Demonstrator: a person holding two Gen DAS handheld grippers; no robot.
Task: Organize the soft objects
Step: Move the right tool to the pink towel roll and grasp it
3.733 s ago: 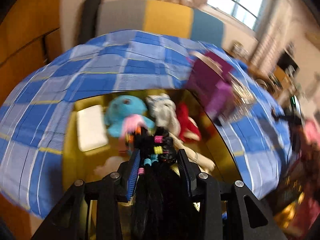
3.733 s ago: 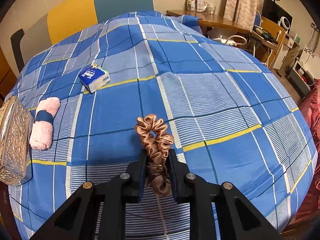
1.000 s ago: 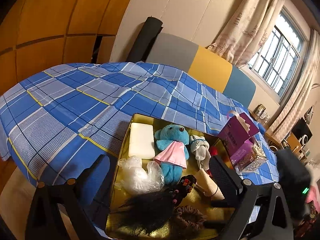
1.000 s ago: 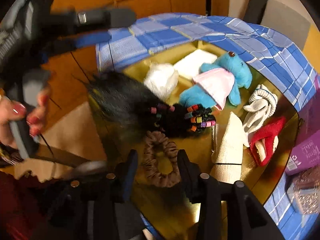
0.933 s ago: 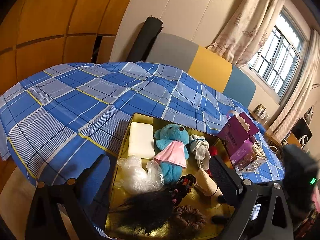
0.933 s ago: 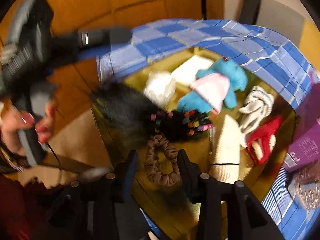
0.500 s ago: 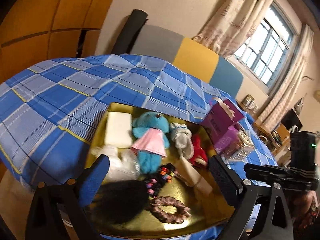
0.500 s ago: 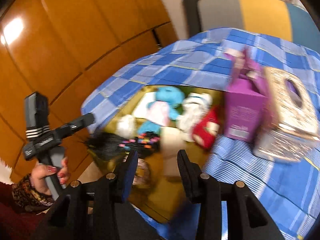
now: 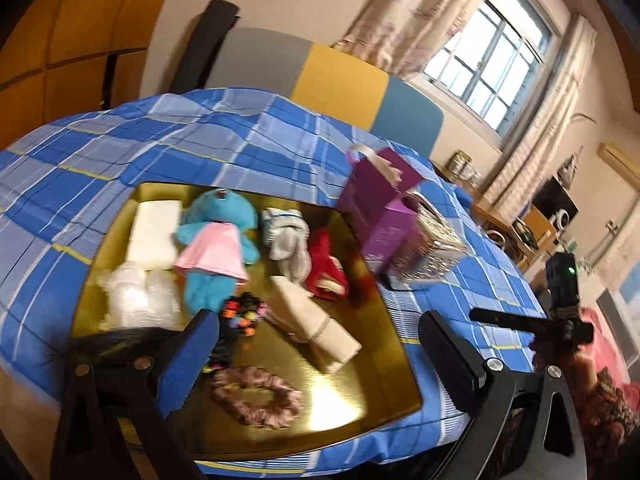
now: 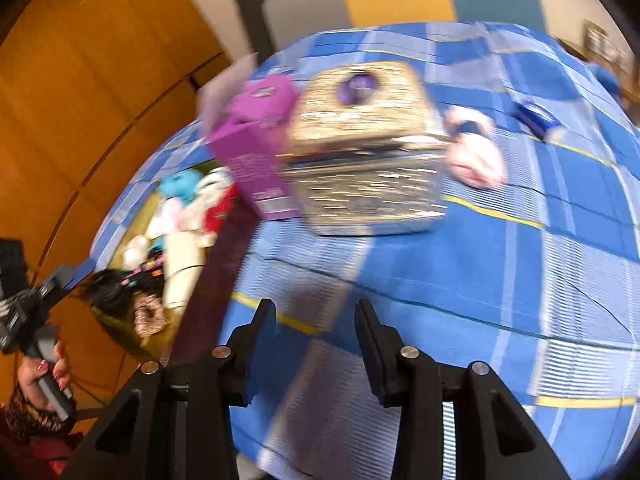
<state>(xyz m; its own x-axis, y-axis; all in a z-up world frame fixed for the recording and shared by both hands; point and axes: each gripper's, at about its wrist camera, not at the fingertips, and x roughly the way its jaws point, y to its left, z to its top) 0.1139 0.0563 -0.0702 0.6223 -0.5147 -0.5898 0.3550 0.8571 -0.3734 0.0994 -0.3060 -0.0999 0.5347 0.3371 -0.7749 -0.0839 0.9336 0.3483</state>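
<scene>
- The pinkish-brown satin scrunchie [image 9: 256, 400] lies flat in the gold metal tray [image 9: 384, 396], near the tray's near edge, its oval ring running longways toward the near right corner.
- The tray sits on the bed under a blue plaid bedspread [image 9: 80, 184], close to the bed's near edge.
- A black hair bundle with coloured bands [image 9: 240, 316] lies just beyond the scrunchie, its long axis running from the near left corner toward the tray's middle.
- A beige rolled cloth [image 9: 316, 332] lies diagonally from the tray's middle toward its right edge.
- A blue plush toy in a pink skirt [image 9: 216, 244] lies lengthwise with its head at the far edge; a white foam block [image 9: 154, 232] sits in the far left corner.
- A white knit item [image 9: 288, 240] and a red one [image 9: 326, 268] sit along the right side.
- The bare gold floor by the near right corner is the tray's open room.
- A purple carton [image 10: 256, 160] and a glittery gold tissue box [image 10: 364, 160] stand touching just off the tray's right edge.
- A rolled pink towel [image 10: 474, 152] lies beyond the box on open bedspread.
- The left gripper [image 9: 320, 340] hangs over the tray's near edge, fingers wide apart and empty.
- The right gripper [image 10: 316, 332] points down at bare bedspread, fingers parted with nothing between them.
</scene>
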